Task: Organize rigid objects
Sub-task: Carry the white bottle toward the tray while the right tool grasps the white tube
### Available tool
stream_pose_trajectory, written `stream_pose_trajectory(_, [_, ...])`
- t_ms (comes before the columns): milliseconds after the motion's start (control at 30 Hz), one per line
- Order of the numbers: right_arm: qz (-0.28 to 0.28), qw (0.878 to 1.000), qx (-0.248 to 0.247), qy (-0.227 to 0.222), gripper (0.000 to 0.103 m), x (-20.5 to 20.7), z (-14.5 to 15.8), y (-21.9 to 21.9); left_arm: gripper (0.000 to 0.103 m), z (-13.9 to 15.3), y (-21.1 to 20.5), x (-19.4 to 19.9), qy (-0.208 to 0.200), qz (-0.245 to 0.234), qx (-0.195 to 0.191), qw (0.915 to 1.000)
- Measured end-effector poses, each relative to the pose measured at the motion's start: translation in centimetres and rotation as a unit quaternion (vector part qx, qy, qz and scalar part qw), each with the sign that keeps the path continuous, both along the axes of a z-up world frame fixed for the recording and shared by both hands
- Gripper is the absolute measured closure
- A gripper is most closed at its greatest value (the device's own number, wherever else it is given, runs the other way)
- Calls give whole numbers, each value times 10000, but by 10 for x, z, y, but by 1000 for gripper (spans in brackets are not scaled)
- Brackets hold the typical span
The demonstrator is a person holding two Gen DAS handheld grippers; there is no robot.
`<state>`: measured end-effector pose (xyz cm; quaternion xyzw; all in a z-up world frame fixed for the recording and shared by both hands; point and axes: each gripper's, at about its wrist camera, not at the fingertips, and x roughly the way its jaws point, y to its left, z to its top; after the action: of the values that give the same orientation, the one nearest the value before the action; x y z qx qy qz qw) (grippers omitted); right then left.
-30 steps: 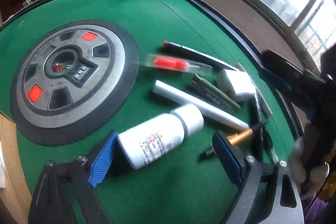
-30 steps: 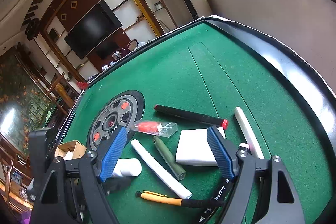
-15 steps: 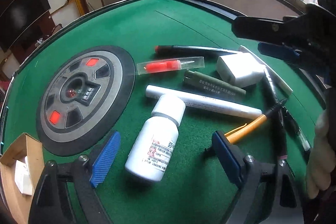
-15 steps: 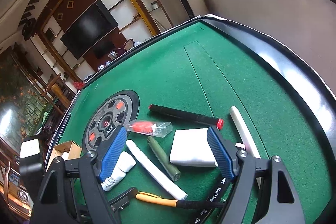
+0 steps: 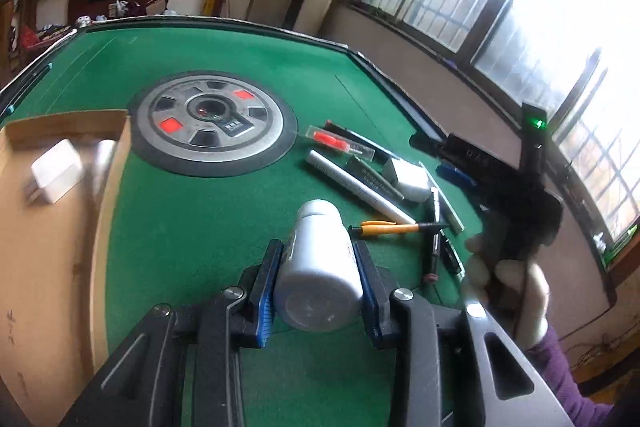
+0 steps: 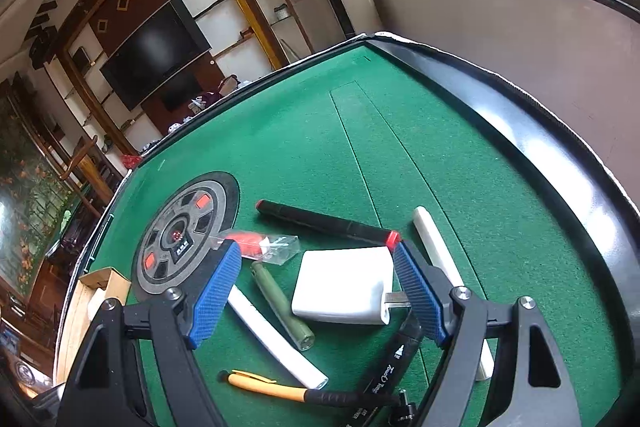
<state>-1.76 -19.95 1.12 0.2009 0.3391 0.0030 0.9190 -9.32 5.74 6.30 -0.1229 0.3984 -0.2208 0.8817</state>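
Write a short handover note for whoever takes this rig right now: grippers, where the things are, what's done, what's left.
Left gripper: jaws closing on the white bottle, which is between the pads, off the felt.
Right gripper: open, empty, over the white charger.
Cardboard box at the table's left edge already holds a white adapter.
Left on the green table: charger, orange pen, green tube, white tubes, black markers, red item in a clear sleeve.
Next, probably: bottle into the box.
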Motion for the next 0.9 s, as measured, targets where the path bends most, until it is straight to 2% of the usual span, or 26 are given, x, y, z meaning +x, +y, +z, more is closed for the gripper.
stream_pose_trajectory(67, [-86,10000,-1,-47,25,-2,0,-4,67,6,14,-8,-143,203,-157,9996])
stream_pose_trajectory(133, [-204,9997,89,-115,25,-9,2,-12,67,12,25,-18,-335,402,-14,9986])
stream_pose_trajectory(200, [-136,9996,225,-106,25,-17,5,-19,67,17,39,-32,-511,469,-80,9976])
stream_pose_trajectory(267, [116,9996,270,-1,25,-25,8,-17,67,16,52,-37,-596,489,-134,9969])
stream_pose_trajectory(367, [766,9964,89,342,25,-24,13,4,67,14,65,-43,-662,502,-277,9962])
stream_pose_trajectory(433, [1166,9916,-97,546,25,-15,16,25,67,10,71,-45,-655,543,-345,9958])
stream_pose_trajectory(600, [1841,9706,-1296,847,25,12,16,95,67,2,87,-49,-590,676,-389,9952])
stream_pose_trajectory(700, [2227,9560,-1606,1031,36,29,6,124,67,2,100,-51,-584,788,-397,9944])
stream_pose_trajectory(767, [2306,9473,-1836,1252,50,41,-4,135,67,2,106,-52,-599,859,-422,9936])
stream_pose_trajectory(833, [2382,9396,-1942,1504,58,51,-17,140,67,2,111,-52,-620,900,-450,9930])
stream_pose_trajectory(867, [2306,9379,-2164,1426,58,52,-17,140,67,2,114,-52,-638,928,-457,9926])
stream_pose_trajectory(900, [2291,9358,-2199,1532,59,55,-20,137,67,1,116,-51,-643,942,-456,9924])
